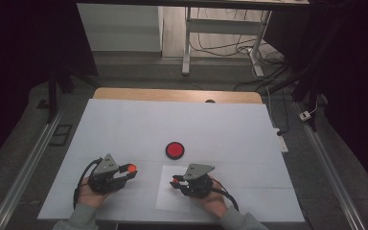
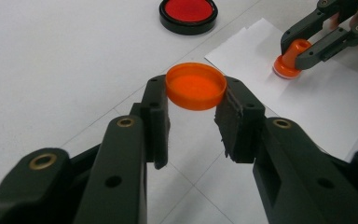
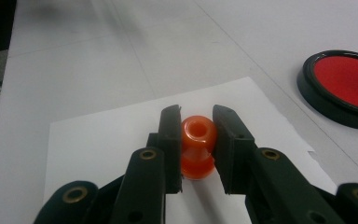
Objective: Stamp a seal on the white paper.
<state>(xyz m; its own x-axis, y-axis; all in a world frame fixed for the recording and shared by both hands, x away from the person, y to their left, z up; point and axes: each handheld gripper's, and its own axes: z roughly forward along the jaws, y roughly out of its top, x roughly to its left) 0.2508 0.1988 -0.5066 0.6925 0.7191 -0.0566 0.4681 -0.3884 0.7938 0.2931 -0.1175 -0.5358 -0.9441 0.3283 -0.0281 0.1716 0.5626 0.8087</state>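
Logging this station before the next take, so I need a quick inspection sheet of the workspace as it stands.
Surface: white table, wooden edge at the far side.
Job's things: orange cap in the left gripper; orange stamp in the right gripper, standing on a paper sheet; red ink pad beyond them.
Clutter: nothing seen.
Grippers: both shut on their things.
Cables: one trails from each gripper; more lie on the floor.
Surroundings: dark room, desk legs behind.
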